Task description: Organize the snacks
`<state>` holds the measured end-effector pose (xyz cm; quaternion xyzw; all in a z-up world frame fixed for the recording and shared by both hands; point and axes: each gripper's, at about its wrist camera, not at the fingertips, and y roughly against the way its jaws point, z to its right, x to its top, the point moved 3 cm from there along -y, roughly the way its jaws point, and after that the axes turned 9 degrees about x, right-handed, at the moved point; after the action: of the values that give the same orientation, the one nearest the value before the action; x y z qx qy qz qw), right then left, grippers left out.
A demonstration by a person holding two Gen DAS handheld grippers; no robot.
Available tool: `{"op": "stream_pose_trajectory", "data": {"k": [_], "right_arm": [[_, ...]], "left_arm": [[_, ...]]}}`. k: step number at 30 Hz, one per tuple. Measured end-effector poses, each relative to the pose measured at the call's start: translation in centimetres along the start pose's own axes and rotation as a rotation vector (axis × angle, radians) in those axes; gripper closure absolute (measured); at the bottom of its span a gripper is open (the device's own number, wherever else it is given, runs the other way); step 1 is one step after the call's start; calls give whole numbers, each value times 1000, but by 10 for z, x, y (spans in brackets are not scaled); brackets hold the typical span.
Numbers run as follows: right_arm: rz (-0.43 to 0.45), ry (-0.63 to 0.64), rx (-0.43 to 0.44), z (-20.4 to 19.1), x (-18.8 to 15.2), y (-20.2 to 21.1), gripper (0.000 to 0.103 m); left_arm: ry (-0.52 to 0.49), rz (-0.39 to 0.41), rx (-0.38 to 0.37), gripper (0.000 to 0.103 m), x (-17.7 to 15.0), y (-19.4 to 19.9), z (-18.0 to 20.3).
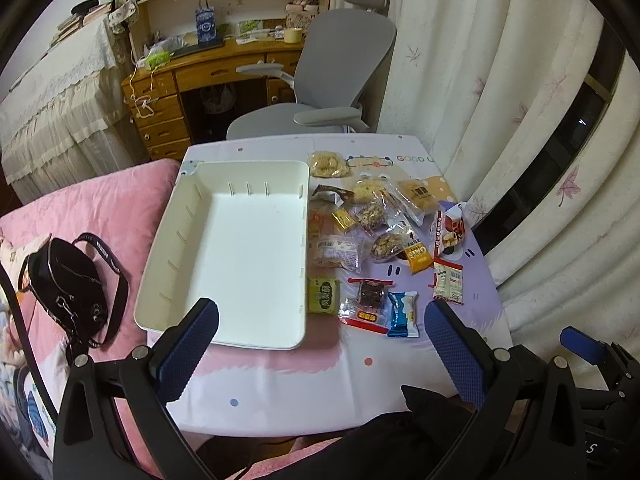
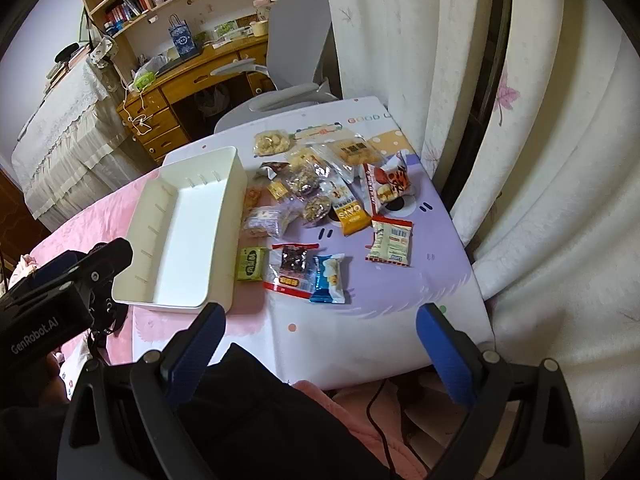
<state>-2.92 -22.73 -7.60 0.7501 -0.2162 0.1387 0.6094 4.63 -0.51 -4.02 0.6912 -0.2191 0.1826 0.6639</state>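
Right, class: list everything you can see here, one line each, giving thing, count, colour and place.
Bin: one, white, empty, left part of table.
Table: one, pastel print top, centre.
Snack packets: about fifteen, mixed colours, on table right of bin.
Green packet: one, beside bin's near right corner.
Blue packet: one, blue-white, nearest of the snacks.
Black bag: one, on pink bedding left of bin.
Bedding: pink, left of table.
Chair: one, grey, behind table.
Desk: one, wooden, with bookshelf, far side.
Curtain: cream with leaf print, right.
Left gripper: black with blue pads, jaws open, empty.
Right gripper: same, jaws open, empty.
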Motion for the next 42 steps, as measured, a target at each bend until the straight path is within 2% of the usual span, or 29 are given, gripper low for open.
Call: {"op": "stream_pose_trajectory", "data": {"k": [9, 20, 26, 33, 42], "right_arm": [[-91, -12, 49, 43, 25, -16, 6], [-264, -13, 106, 96, 43, -60, 6], [-357, -48, 116, 130, 48, -94, 7], [-440, -53, 127, 157, 58, -135, 7], [-538, -51, 138, 173, 59, -194, 7]], "left_arm": [[73, -80, 1, 0, 4, -19, 33], [113, -257, 28, 1, -22, -65, 82], [137, -332, -57, 1, -42, -93, 111], [140, -402, -54, 1, -54, -131, 137], [182, -512, -73, 1, -71, -186, 153]]}}
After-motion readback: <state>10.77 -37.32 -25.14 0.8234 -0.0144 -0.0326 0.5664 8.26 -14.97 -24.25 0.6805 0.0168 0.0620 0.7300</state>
